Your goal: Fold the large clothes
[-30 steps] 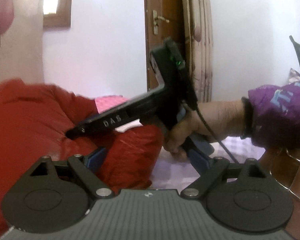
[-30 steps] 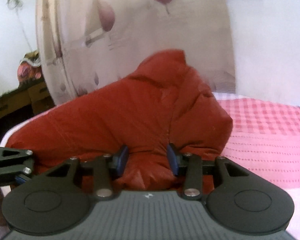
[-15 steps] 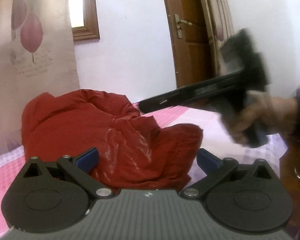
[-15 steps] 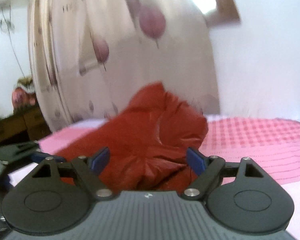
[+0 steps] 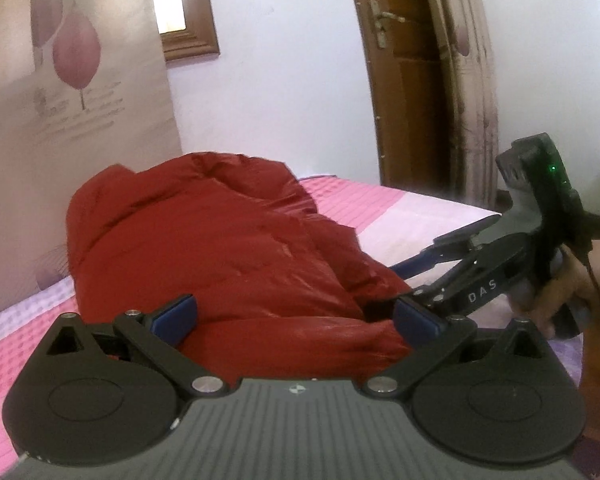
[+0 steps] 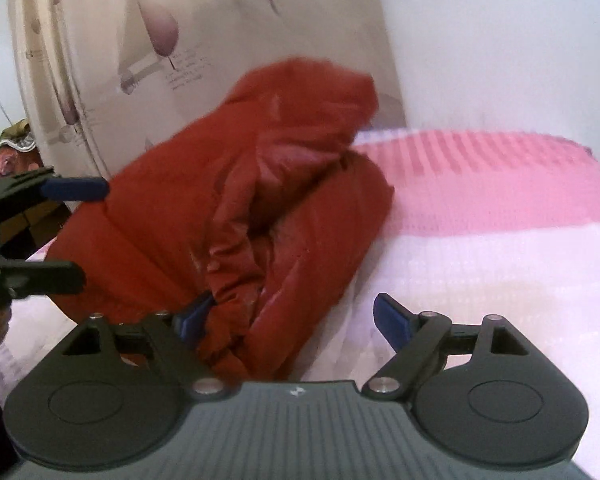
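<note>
- Both tongs stand wide apart and grip nothing: the left tongs [image 5: 294, 312] hang over the near edge of the red puffer jacket [image 5: 220, 248] with their pads clear of the cloth, and their jaws have just been opening.
- Right tongs [image 6: 296, 318] have also just been opening; the jacket's near corner lies between the jaws, the left pad perhaps brushing it, the right pad over bare bedsheet.
- Jacket lies bunched in a thick bundle on the bed [image 6: 500, 200], on its pink checked sheet, in front of the patterned curtain [image 5: 72, 80].
- Judging by the heap, some layers are doubled over and let go, yet the shape is lumpy and uneven; more folding or flattening seems left.
- No container shows in either view.
</note>
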